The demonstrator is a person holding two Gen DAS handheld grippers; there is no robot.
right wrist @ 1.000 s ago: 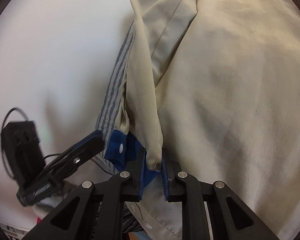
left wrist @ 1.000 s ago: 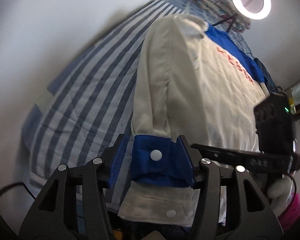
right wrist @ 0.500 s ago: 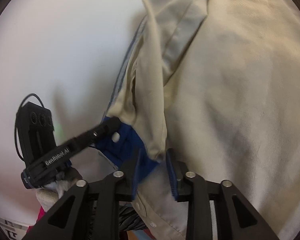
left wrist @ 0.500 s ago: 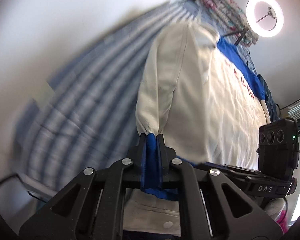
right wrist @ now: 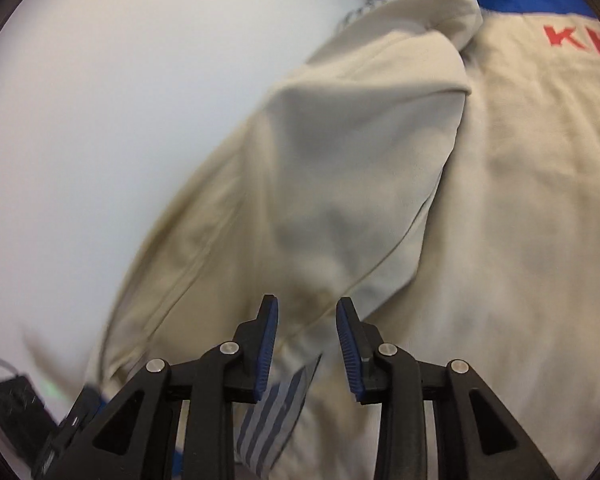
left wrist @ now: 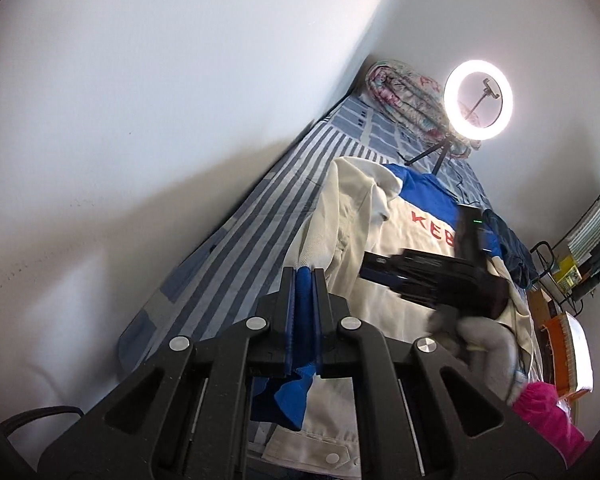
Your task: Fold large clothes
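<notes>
Two grippers over a cream jacket (left wrist: 396, 280) on a striped bed (left wrist: 236, 240).
Left gripper (left wrist: 303, 280) jaws clamp the blue cuff (left wrist: 290, 396); right gripper (right wrist: 306, 320) jaws stand apart, gripping nothing.

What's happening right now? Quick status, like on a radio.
Left gripper shut on the blue cuff of the cream jacket. Right gripper open, nothing pinched, over the sleeve. Jacket lies on the striped bed. Nothing in the way.
</notes>
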